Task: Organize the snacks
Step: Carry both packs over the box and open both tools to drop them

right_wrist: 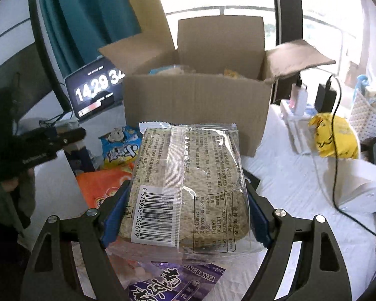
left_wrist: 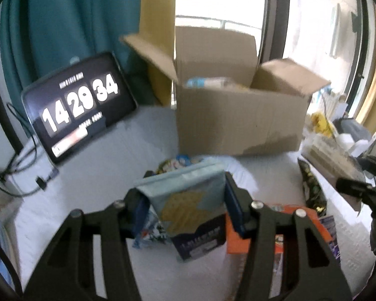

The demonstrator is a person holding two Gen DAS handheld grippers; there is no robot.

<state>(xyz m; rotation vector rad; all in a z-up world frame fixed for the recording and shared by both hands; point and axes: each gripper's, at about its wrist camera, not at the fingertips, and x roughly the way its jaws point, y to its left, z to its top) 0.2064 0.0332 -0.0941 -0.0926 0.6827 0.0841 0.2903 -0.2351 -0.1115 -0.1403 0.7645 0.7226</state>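
Surface: I read a white padded cover under everything; desk or bed, I cannot tell.
Carton: open cardboard box, flaps raised, at twelve o'clock in both wrist views; some packets already lie inside.
Clock tablet: propped tablet at ten o'clock of the carton, cable trailing off it.
Right load: clear bread pack, barcode side up, lifted clear of the cover, short of the carton's near wall.
Right tool: right tool pinching that pack across its width, blue pads pressed into both sides, jaws wide.
Left load: pale blue snack pouch, hanging over the loose pile.
Left tool: left tool clamped on the pouch, pads squeezing its sides.
Loose pile: orange packet, blue cartoon packet, purple packet, dark packet at three o'clock of the left load; none yet boxed.
Step in hand, my judgement: both loads gripped and raised, carry toward the carton under way.
Next move, my judgement: I must clear the near wall, bring each load over the opening, avoid the three o'clock flap, then release one at a time.
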